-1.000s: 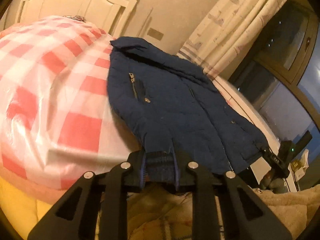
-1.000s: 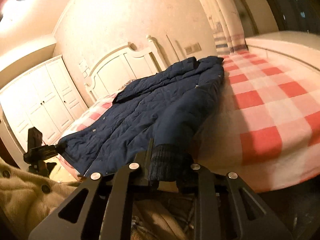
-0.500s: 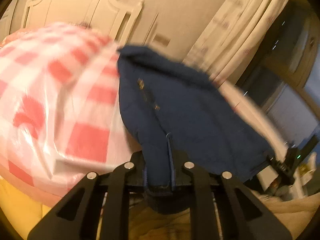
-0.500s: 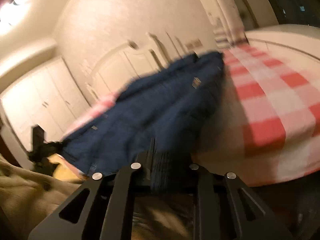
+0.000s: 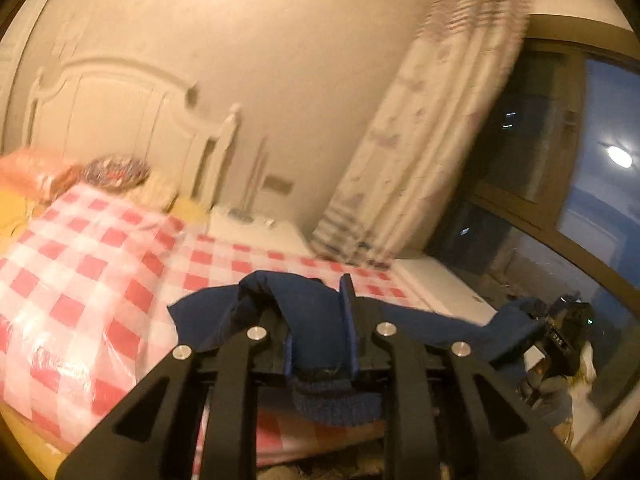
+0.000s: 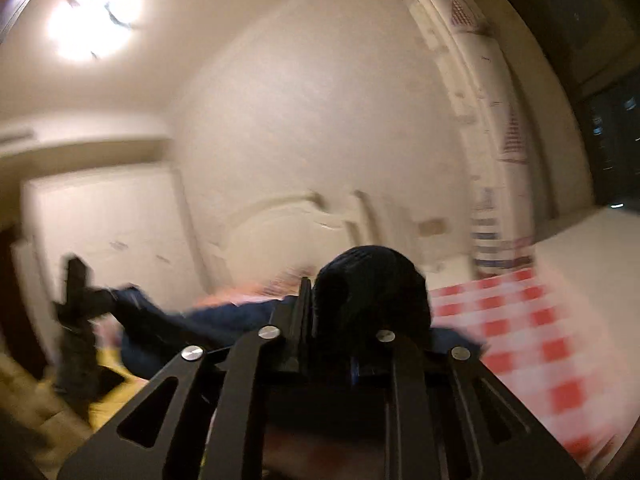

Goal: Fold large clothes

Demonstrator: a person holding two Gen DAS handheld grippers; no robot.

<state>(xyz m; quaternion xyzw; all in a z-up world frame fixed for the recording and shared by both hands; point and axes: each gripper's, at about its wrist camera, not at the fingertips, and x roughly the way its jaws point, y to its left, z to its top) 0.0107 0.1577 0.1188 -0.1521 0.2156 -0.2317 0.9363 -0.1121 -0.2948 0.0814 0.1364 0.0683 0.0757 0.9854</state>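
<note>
The left gripper (image 5: pixel 318 328), a black two-finger tool with blue pads, holds a fold of the dark navy quilted jacket (image 5: pixel 308 312) between its jaws. The jaws are narrow and opening a little, with the cloth still between them, and the ribbed knit cuff (image 5: pixel 336 404) of the jacket hangs below the pads at 6 o'clock. From there the jacket stretches toward 3 o'clock, where the right gripper (image 5: pixel 564 340) grips its other end.

In the right wrist view, the right gripper (image 6: pixel 344 320) is closed tight on a dark ribbed cuff (image 6: pixel 368 292), which bulges up over the fingers. The rest of the jacket (image 6: pixel 224 316) runs toward 9 o'clock to the left gripper (image 6: pixel 80 300), which is blurred.

Under the jacket is the bed with a red and white checked cover (image 5: pixel 88 264). At 10 o'clock stands a white carved headboard (image 5: pixel 116 104), and at 1 o'clock hangs a pale patterned curtain (image 5: pixel 420 152) beside a dark window (image 5: pixel 560 152).
</note>
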